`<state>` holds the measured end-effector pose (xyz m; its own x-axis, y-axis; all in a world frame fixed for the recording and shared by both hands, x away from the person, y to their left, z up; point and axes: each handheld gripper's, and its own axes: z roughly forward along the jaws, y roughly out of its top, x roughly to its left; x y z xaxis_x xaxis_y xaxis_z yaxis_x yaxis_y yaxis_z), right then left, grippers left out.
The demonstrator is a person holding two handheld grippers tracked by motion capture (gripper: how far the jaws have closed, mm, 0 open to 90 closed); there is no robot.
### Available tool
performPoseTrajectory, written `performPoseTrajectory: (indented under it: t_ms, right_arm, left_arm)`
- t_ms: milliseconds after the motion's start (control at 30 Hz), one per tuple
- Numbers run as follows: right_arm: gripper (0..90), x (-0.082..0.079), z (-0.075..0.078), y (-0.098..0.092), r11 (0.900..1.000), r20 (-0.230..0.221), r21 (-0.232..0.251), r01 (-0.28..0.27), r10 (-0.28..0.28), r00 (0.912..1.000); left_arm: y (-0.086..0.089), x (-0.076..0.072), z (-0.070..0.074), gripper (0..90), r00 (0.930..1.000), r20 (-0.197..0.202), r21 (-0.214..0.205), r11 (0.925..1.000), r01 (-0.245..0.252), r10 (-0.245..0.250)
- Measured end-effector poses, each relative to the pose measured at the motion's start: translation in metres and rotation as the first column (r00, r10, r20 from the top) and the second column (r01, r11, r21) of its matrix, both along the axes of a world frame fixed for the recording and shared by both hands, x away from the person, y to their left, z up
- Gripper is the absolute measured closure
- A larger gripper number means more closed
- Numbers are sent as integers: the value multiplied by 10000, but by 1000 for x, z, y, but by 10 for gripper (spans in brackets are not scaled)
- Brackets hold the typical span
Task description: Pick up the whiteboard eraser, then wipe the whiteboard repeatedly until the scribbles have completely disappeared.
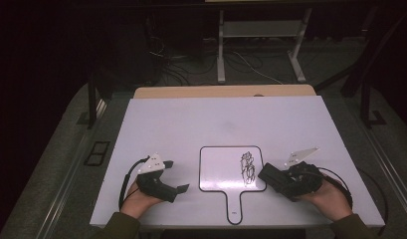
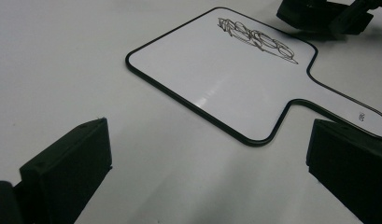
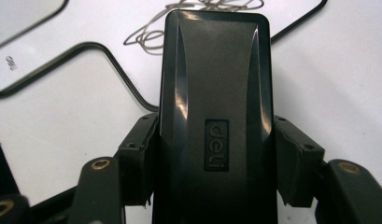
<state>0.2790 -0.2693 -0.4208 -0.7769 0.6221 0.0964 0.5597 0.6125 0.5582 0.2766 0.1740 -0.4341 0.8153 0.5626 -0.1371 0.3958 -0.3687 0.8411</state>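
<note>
- Eraser [image 3: 216,112]: your right gripper [image 1: 275,178] grasps this black "deli" block between its jaws, just at the right edge of the small paddle-shaped whiteboard [image 1: 221,169].
- Scribble [image 1: 247,168] sits on the whiteboard's right half, near the eraser's tip.
- Your left gripper [image 1: 178,189] rests released, jaws wide, left of the whiteboard on the white table [image 1: 191,124].

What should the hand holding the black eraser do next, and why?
Probably slide the eraser forward onto the scribble and wipe. The right gripper is clamped on it, its front edge is right by the marks, and the whiteboard is not yet wiped.
</note>
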Motion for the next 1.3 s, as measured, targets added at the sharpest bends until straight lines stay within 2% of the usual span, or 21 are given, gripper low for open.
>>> performPoseTrajectory:
  t_ms: [200, 600, 1300]
  right_arm:
    - [384, 4, 2, 0, 9997, -100, 225, -55, 57, 9999]
    - [384, 11, 12, 5, 9987, 122, 461, -214, 209, 9997]
    - [384, 36, 29, 13, 9960, 315, 867, -235, 208, 9993]
  left_arm:
    - [2, 1, -1, 0, 10000, -50, -5, 10000, -24, 24]
    - [-1, -1, 0, 0, 10000, 0, 61, 10000, -38, 38]
    - [0, -1, 0, 0, 10000, -35, -44, 10000, -41, 41]
